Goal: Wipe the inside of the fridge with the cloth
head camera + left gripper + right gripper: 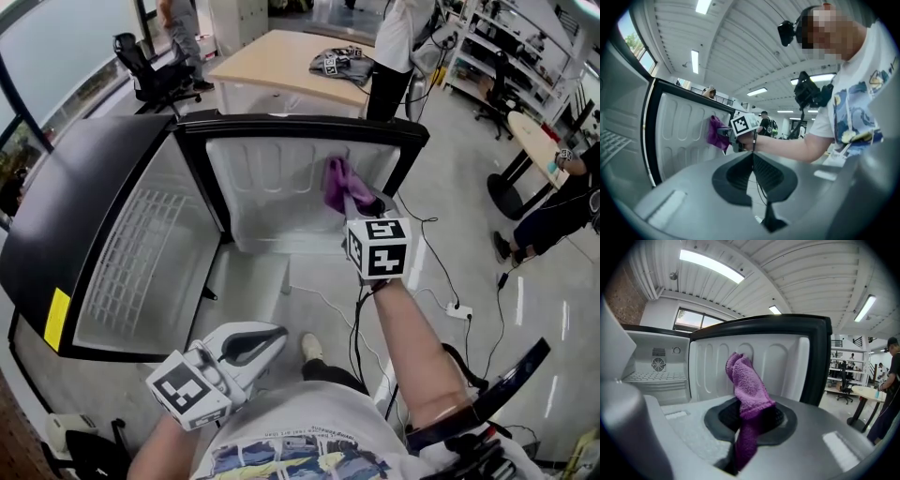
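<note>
Fridge stood at left, its door open with the ribbed white liner facing near. Wire shelf showed inside the body. Left tool hung low and near, jaws closed together with nothing between them. Right tool was held far out at the door liner, jaws clamped on the purple cloth. Cloth's upper fold lay against the liner, right of centre.

Right arm outstretched, right claw clamping the cloth; left claw, jaws together, held low.
</note>
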A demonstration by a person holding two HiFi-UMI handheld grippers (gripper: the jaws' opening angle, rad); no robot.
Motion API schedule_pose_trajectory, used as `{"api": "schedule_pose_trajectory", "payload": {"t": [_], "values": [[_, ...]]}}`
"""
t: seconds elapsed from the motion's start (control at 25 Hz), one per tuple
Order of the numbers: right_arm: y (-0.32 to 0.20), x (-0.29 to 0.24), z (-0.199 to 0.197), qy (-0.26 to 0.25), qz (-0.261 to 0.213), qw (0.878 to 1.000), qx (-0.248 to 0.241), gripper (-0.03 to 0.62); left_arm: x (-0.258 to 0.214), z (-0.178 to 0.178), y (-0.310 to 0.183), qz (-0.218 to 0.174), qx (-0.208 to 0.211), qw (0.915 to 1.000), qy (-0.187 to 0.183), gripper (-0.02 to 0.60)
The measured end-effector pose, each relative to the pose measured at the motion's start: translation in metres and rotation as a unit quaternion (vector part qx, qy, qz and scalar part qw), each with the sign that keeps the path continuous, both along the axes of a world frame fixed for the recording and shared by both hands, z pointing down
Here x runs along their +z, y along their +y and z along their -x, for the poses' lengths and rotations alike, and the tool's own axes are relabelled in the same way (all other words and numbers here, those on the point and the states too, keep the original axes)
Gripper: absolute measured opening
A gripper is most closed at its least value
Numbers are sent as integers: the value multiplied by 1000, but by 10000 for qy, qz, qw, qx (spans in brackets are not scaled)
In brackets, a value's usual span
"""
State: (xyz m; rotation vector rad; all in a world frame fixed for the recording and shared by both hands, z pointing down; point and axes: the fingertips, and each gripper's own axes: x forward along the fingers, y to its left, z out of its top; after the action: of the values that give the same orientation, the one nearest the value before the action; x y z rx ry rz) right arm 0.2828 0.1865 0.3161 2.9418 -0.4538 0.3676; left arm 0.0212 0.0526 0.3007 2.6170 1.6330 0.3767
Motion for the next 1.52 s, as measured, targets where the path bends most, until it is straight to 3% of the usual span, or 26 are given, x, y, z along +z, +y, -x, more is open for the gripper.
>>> {"api": "schedule_pose_trajectory", "payload": {"t": [0.36,0.6,0.92,1.16,1.52], "values": [[54,-1,14,1,28,9984,564,51,-2,8,24,8,324,9995,6,6],[58,-1,26,24,22,9985,539,51,-2,15,31,-54,461,9989,77,6],[-34,1,40,33,2,9984,-572,51,-6,20,17,18,243,9997,41,6],[-131,21,32,-101,9,9879,-1550,51,-5,14,-22,2,-390,9992,89,6],[-199,50,8,-251,-4,9793,-2007,51,-9,13,-61,-17,-1212,9926,-24,6]]}}
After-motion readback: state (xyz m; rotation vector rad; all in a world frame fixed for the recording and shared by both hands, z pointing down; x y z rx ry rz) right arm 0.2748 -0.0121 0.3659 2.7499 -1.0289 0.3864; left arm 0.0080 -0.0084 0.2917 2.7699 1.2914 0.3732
